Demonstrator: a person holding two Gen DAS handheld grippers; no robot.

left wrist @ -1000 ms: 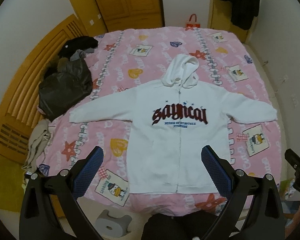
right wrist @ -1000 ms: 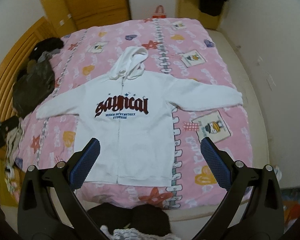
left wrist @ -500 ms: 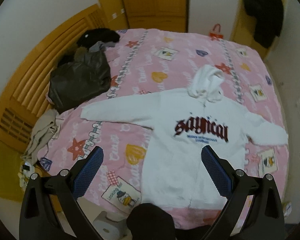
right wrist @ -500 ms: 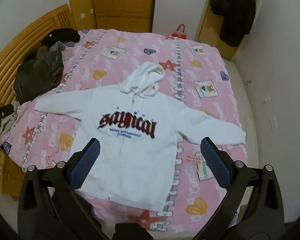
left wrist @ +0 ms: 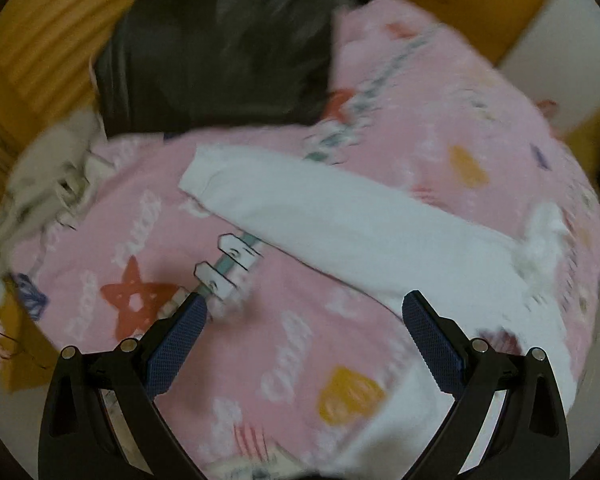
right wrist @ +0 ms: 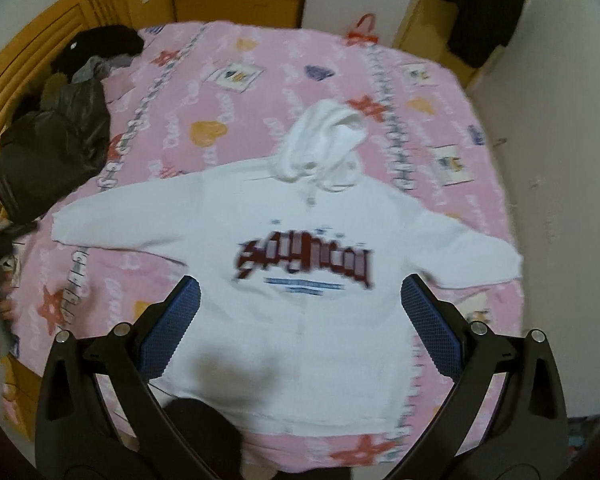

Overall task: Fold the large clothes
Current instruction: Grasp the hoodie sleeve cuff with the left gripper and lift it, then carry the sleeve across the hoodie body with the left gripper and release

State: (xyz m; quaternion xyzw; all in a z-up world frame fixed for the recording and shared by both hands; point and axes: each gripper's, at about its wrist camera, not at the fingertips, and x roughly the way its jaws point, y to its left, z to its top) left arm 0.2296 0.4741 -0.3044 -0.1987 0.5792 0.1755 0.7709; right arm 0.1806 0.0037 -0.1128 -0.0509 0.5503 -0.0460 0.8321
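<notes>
Right wrist, hoodie [right wrist: 300,240] beyond spread tongs [right wrist: 300,292]

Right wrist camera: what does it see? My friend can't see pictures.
A white zip-up hoodie with dark red lettering lies flat, sleeves spread, on a pink patterned bedspread. The open right gripper, with blue-padded fingers, hovers above it. A black jacket lies at the bed's left edge.
</notes>
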